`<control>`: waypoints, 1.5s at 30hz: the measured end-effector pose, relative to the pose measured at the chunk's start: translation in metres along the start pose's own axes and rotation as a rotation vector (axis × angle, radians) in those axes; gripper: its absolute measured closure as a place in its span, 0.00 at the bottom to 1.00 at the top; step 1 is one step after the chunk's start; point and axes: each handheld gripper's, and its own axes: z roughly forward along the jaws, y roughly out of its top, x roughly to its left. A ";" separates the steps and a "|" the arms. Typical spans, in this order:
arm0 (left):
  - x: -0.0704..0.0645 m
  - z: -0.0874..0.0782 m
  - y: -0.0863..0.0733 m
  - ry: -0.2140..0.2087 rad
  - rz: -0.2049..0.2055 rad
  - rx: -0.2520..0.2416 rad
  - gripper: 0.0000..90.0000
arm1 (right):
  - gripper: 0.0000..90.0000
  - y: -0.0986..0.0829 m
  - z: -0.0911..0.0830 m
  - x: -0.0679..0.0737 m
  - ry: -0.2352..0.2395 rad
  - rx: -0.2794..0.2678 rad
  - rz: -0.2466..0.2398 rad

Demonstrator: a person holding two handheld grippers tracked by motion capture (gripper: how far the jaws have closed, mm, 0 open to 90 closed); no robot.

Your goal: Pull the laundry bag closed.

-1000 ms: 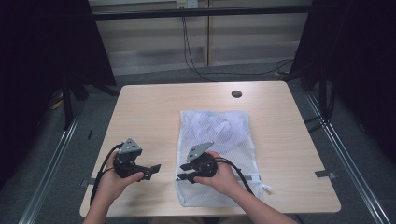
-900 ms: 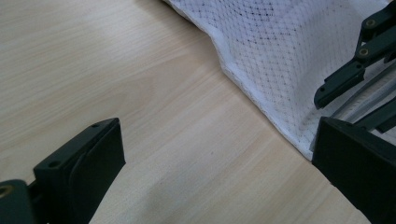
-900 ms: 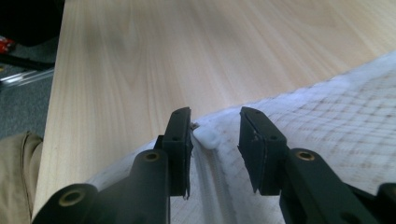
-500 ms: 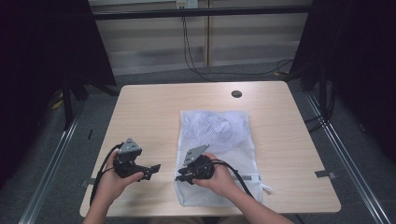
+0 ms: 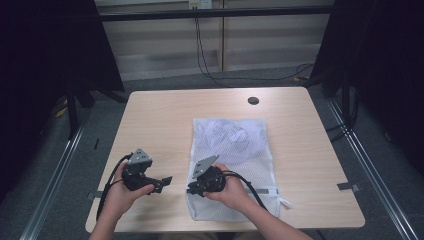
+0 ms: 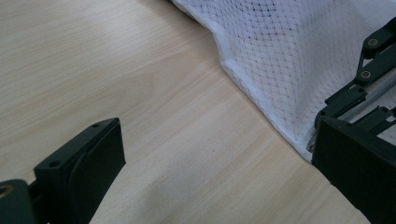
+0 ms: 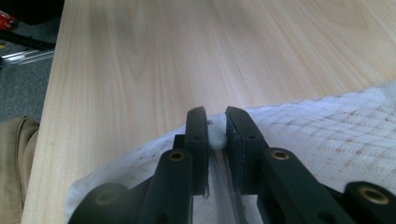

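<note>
right tool (image 7: 215, 128) pinches zipper pull (image 7: 216, 138) (hidden in high view).

I can read no text, label, brand, number or sign anywhere: not on the table (image 5: 165, 120), the mesh bag (image 5: 250, 150) or my grippers.

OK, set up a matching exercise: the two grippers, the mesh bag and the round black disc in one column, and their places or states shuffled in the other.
Things:
1. left gripper
2. right gripper
3. mesh bag
4. black disc

States or places:
A. flat on the right half of the table
B. fingers wide apart over bare wood
C. near the table's far edge
D. fingers shut on a small white piece at the bag's edge

Pairs: 1-B, 2-D, 3-A, 4-C
</note>
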 end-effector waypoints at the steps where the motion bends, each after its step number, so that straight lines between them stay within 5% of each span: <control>1: 0.000 0.000 0.000 0.001 0.002 -0.001 0.02 | 0.89 0.000 0.000 0.000 0.000 0.000 0.000; 6: -0.001 0.000 -0.001 -0.029 -0.027 0.012 0.02 | 0.91 0.001 -0.003 0.001 -0.007 0.000 -0.016; 13: -0.005 0.004 0.000 -0.094 -0.061 0.015 0.02 | 0.91 0.005 -0.020 -0.005 -0.045 -0.078 0.006; 27: -0.020 0.024 0.009 -0.274 -0.173 0.046 0.01 | 0.91 0.005 -0.036 -0.009 -0.070 -0.157 0.027; 36: -0.030 0.041 0.011 -0.346 -0.160 0.095 0.06 | 0.91 0.006 -0.042 -0.010 -0.068 -0.185 0.039; 45: -0.033 0.047 0.013 -0.400 -0.130 0.078 0.27 | 0.91 0.006 -0.046 -0.011 -0.072 -0.202 0.038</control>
